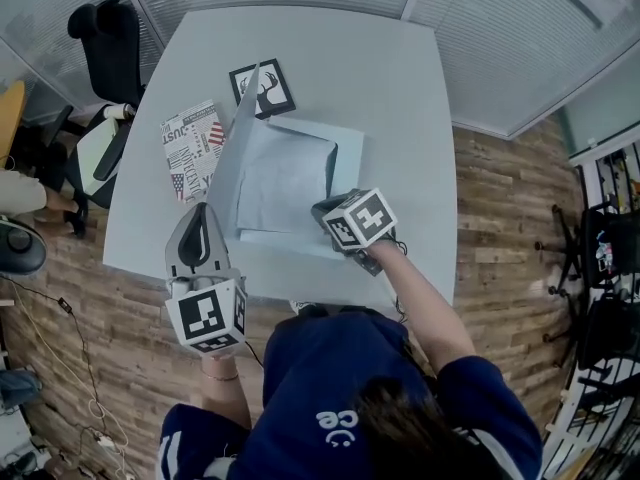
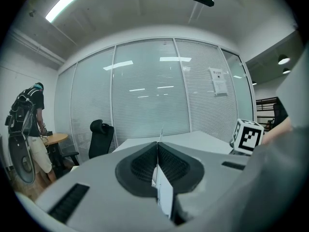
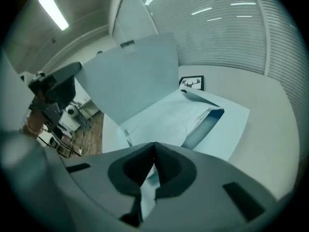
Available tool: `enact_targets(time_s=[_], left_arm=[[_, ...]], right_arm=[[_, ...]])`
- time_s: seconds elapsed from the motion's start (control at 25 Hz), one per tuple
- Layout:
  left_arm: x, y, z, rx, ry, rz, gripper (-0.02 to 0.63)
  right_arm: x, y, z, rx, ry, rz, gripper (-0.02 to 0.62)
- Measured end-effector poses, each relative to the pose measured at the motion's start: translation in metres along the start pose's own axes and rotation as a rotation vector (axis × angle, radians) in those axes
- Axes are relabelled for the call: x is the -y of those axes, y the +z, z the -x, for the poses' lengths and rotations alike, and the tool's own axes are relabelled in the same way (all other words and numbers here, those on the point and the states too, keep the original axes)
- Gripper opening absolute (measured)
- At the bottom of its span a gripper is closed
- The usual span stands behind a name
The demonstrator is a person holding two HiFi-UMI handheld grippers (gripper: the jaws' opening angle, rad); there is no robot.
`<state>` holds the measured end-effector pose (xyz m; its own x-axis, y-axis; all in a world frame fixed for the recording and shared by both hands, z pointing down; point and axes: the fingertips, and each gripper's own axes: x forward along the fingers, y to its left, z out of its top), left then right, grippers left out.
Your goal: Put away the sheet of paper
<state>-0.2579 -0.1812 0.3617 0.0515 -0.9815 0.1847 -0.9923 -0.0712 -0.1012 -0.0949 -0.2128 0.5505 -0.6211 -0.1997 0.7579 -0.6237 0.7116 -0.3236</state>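
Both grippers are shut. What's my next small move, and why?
Probably lower the right gripper to lay the sheet flat: it's shut on the sheet's near edge, the sheet arches off the folder, and the left gripper holds the cover up.

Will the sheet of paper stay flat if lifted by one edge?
Probably not: the sheet of paper bows up inside the folder, so it looks floppy. Likely light, and it may crease where the right claw pinches it.

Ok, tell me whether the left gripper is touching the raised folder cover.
Touching. In the left gripper view, the left gripper is shut on the folder cover, pads pressing its thin edge.
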Motion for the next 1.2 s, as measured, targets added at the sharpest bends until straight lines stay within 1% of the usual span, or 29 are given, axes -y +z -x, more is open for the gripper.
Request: enact_targets(time_s=[0.08,0.12,0.32,0.4,0.6,0.92,1.0,1.04,1.12,1.2], left_arm=[[0.002,0.000,0.004,-0.003,-0.003,0.005,0.006],[0.003,0.000,0.006,-0.005,-0.004,0.012,0.006],[0.001,-0.003,0.011,-0.005,0.002,0.037,0.006],[0.001,-0.003,0.012,-0.005,0.003,0.040,0.006],[0.002,-0.001,0.016,-0.001,-0.007,0.062,0.006],[0.005,-0.002,0.021,-0.009,-0.010,0.074,0.006],[0.008,-0.002,0.021,-0.008,-0.013,0.073,0.006],[0.010,-0.003,0.022,-0.009,-0.017,0.070,0.006],[0.013,-0.003,0.024,-0.009,-0.023,0.064,0.006],[0.016,-0.002,0.025,-0.007,-0.026,0.059,0.006]], right_arm=[[0.005,-0.009,-0.012,-0.103,-0.031,0.052,0.008],[0.006,-0.012,-0.016,-0.140,-0.036,0.062,0.008],[0.012,-0.027,-0.032,-0.274,-0.067,0.095,0.007],[0.012,-0.032,-0.038,-0.310,-0.073,0.103,0.007],[0.005,-0.038,-0.048,-0.360,-0.052,0.092,0.008],[0.003,-0.052,-0.066,-0.506,-0.088,0.202,0.006],[0.003,-0.050,-0.067,-0.494,-0.080,0.195,0.008],[-0.001,-0.047,-0.066,-0.468,-0.052,0.168,0.008],[-0.010,-0.035,-0.060,-0.382,0.035,0.079,0.008],[-0.013,-0.016,-0.045,-0.263,0.106,-0.008,0.008]])
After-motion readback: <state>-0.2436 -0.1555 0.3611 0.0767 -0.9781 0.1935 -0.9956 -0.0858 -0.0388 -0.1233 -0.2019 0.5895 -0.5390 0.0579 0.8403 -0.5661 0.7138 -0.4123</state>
